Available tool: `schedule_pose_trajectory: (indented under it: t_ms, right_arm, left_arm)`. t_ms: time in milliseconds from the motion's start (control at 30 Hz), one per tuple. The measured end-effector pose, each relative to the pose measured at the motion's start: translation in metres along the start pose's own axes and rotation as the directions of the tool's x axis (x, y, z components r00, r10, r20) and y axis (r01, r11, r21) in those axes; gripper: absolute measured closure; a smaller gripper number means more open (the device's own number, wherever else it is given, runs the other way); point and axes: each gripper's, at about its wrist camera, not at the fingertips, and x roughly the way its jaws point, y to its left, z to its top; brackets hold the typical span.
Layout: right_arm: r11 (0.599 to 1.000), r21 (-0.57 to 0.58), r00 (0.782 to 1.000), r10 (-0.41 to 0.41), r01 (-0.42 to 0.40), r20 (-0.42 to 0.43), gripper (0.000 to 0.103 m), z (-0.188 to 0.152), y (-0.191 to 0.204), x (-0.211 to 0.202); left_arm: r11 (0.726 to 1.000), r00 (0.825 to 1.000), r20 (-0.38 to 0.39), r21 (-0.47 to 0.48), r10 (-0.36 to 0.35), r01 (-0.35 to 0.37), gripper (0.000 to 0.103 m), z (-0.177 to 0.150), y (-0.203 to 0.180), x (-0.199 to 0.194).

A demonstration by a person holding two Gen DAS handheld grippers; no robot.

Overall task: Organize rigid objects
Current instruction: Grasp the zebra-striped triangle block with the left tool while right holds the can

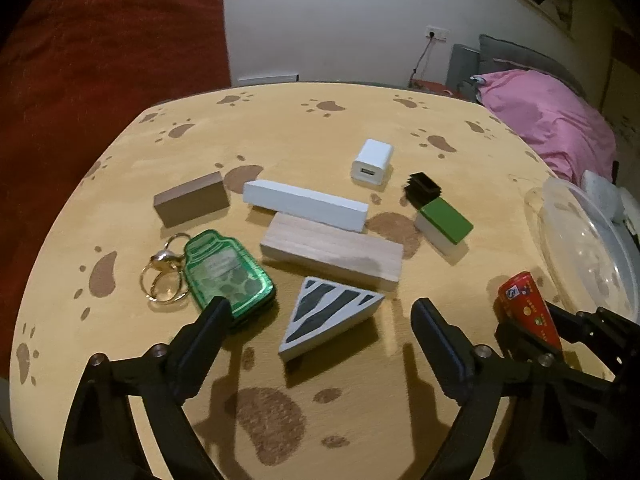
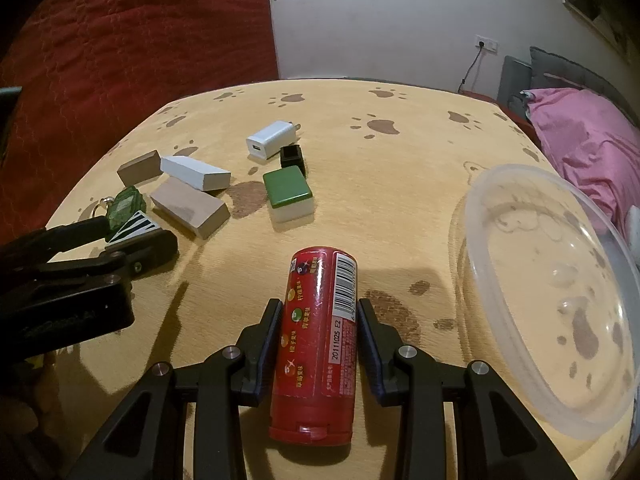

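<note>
right gripper [image 2: 320,312] clamped red candy tube [image 2: 320,332] beside clear plastic bowl [image 2: 552,280] | left gripper [image 1: 320,312] spread wide over zebra-striped wedge block [image 1: 324,320]

The left gripper [image 1: 320,316] hung wide open over the paw-print table [image 1: 360,120], its fingers either side of the zebra-striped wedge [image 1: 326,320]. Just left lay the green keychain [image 1: 228,272]; far right, the red canister [image 1: 530,308] sat beside the clear bowl [image 1: 588,248].
</note>
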Motion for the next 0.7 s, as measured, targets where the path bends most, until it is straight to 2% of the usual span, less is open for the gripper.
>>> schedule_pose_trajectory:
  t_ms: [167,300,467,567,700]
  right_arm:
    - [1.0,0.004,1.0,0.003,-0.003,0.002,0.064,-0.001,-0.002,0.0]
    - [1.0,0.008,1.0,0.007,-0.007,0.003,0.064,-0.002,-0.003,-0.001]
    - [1.0,0.011,1.0,0.011,-0.011,0.004,0.064,-0.003,-0.006,-0.002]
    - [1.0,0.014,1.0,0.013,-0.013,0.005,0.064,-0.003,-0.006,-0.002]
    - [1.0,0.017,1.0,0.015,-0.015,0.006,0.064,-0.003,-0.007,-0.002]
  left_arm:
    - [1.0,1.0,0.004,0.008,-0.015,0.015,0.025,0.002,-0.006,0.001]
    - [0.999,0.999,-0.013,0.006,-0.048,0.048,0.039,0.002,-0.009,0.003]
    - [0.997,0.997,-0.002,0.011,-0.071,0.071,0.046,0.0,-0.012,0.001]
    - [0.996,0.996,0.001,0.007,-0.089,0.089,0.055,-0.001,-0.01,0.001]
    - [0.992,0.992,0.001,-0.006,-0.124,0.124,0.056,-0.001,-0.01,0.0]
